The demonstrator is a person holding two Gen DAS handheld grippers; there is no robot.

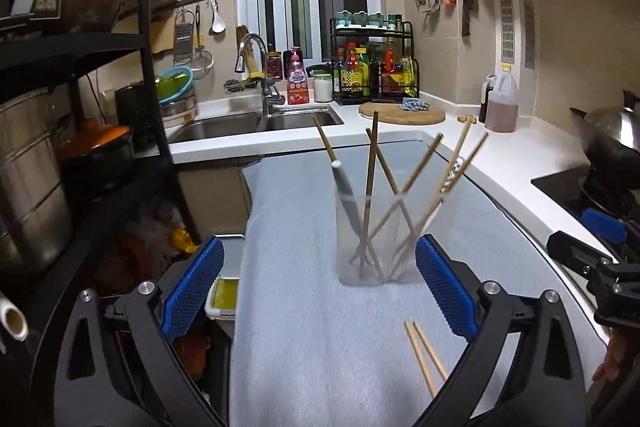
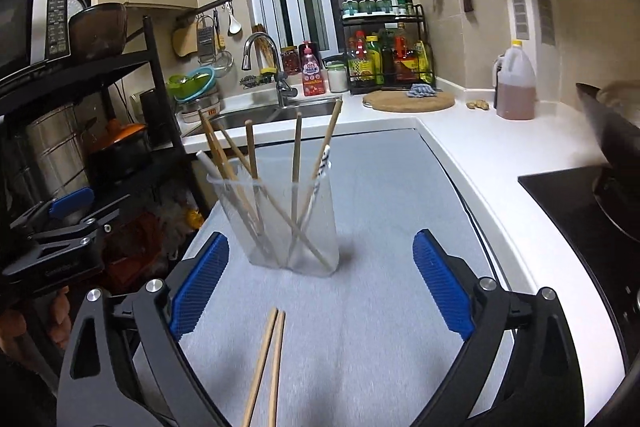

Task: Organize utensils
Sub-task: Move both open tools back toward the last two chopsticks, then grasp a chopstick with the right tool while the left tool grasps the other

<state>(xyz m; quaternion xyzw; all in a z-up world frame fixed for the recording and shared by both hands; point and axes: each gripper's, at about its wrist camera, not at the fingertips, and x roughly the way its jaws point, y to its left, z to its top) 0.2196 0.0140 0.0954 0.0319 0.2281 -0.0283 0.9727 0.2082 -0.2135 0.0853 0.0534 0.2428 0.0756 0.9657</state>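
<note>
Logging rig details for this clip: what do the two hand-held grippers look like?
Both match. The left hand-held gripper and right hand-held gripper have black, curved plastic arms with cut-out slots and silver round bolts at the joints. Each finger carries a blue rectangular pad with fine ribbed texture. No cables show. Bare fingers, no visible sleeve, hold the left one in the right wrist view.

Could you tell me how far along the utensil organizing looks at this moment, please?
Mostly done: several chopsticks already stand in the clear cup on the gray mat. Nothing is in hand; the left gripper and right gripper are both open. Left: one pair of chopsticks lying on the mat.
</note>
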